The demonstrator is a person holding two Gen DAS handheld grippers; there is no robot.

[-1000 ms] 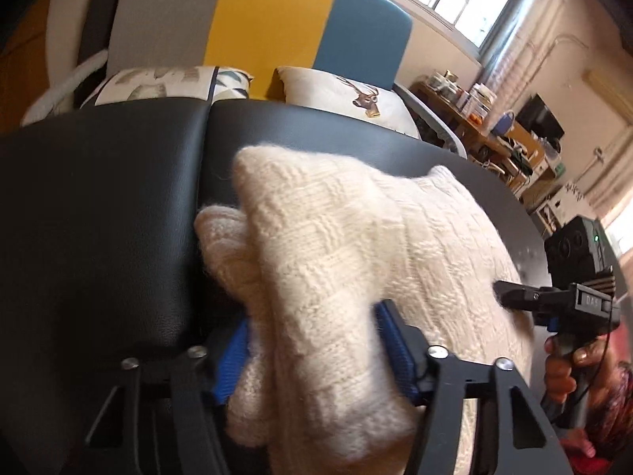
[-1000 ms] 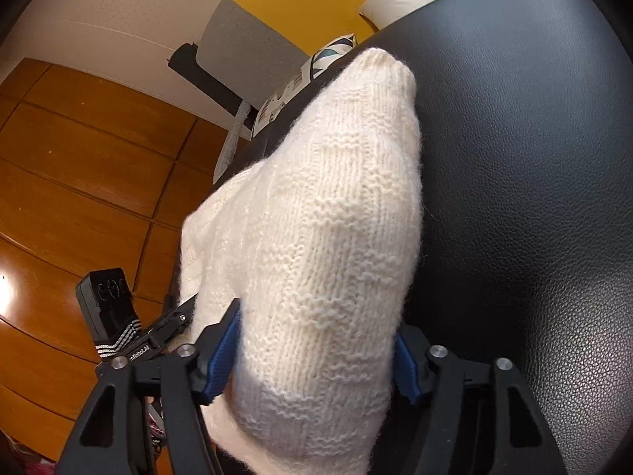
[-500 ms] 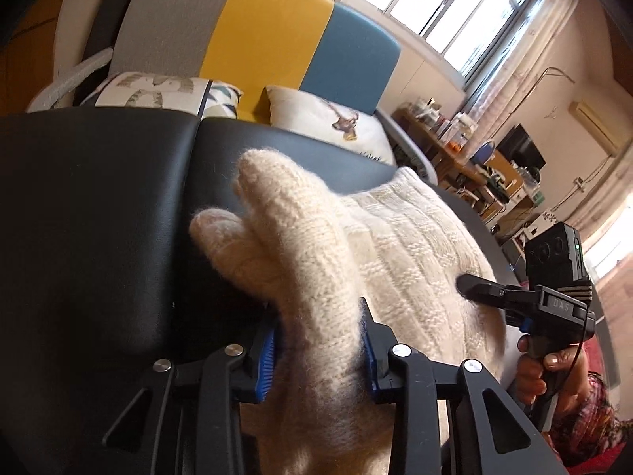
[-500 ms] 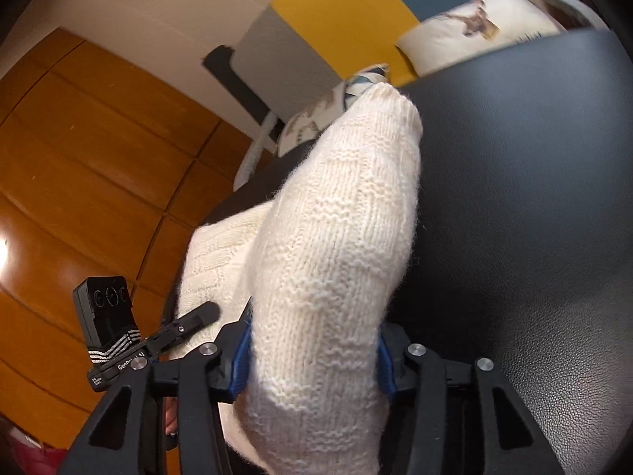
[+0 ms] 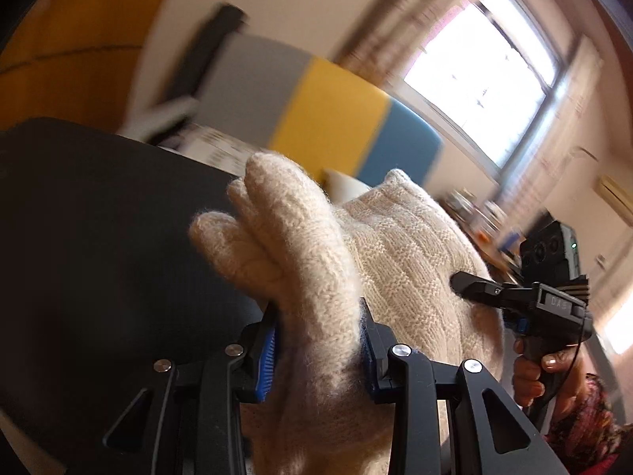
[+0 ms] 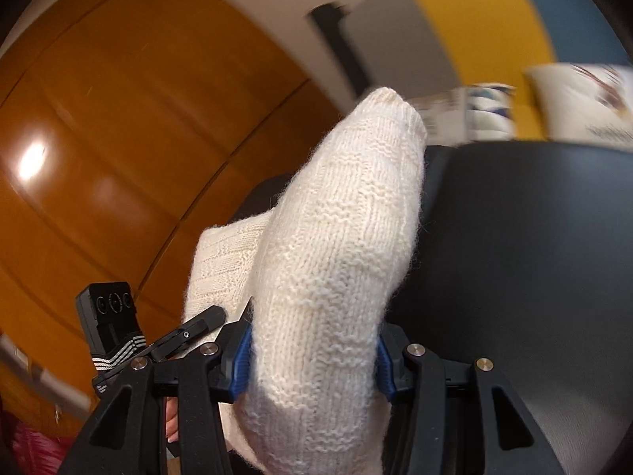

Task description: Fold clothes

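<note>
A cream knitted sweater [image 5: 399, 261] is held up over the black leather surface [image 5: 99, 245]. My left gripper [image 5: 316, 340] is shut on a bunched fold of it, the knit bulging up between the blue pads. My right gripper [image 6: 312, 360] is shut on another thick fold of the sweater [image 6: 332, 245]. In the left wrist view the right gripper [image 5: 526, 301] is at the sweater's right side. In the right wrist view the left gripper [image 6: 174, 340] is at lower left, touching the sweater's edge.
Behind the black surface [image 6: 514, 257] stands a sofa with grey, yellow and blue back panels [image 5: 328, 118] and printed cushions [image 6: 577, 99]. Orange wooden panels [image 6: 118, 138] lie to the left. A bright window [image 5: 482, 79] is at the far right.
Both grippers closed tighter on the sweater folds and lifted, tilting upward. The views now show more wall and window, with motion blur in the background.
</note>
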